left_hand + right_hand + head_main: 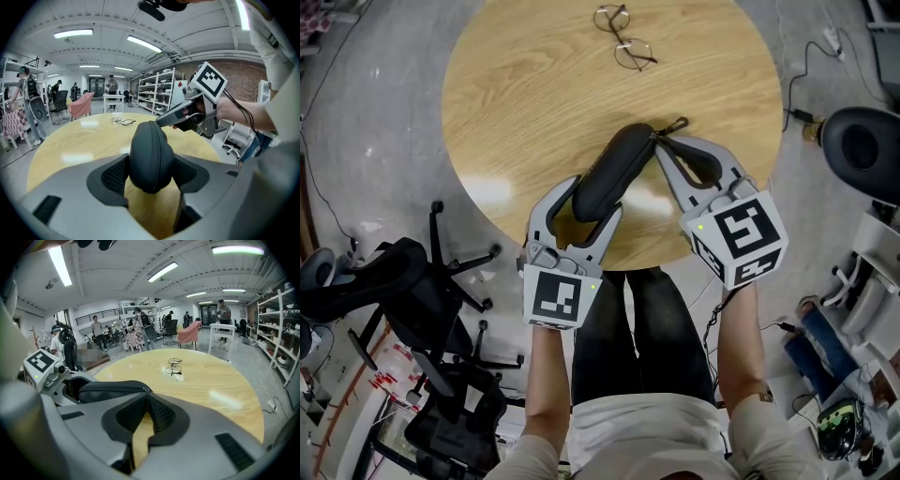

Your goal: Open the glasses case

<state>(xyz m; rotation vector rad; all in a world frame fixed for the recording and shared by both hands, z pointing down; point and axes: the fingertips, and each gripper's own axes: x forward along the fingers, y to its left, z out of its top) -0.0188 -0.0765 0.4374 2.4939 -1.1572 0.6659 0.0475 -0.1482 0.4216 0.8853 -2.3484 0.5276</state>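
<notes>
Glasses case [614,173] is at the table's [516,94] six o'clock, clamped in our wide left gripper [598,195]; only the right gripper view shows our right gripper's [659,142] narrow jaws pinching its zipper pull [146,390].

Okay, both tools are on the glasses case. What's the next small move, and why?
Probably draw the right tool along the zipper line, taking the zipper pull with it. Its jaws are closed right at the pull, the zipper looks fully shut, and the left tool clamps the glasses case from both sides, which should brace it against that tug.
</notes>
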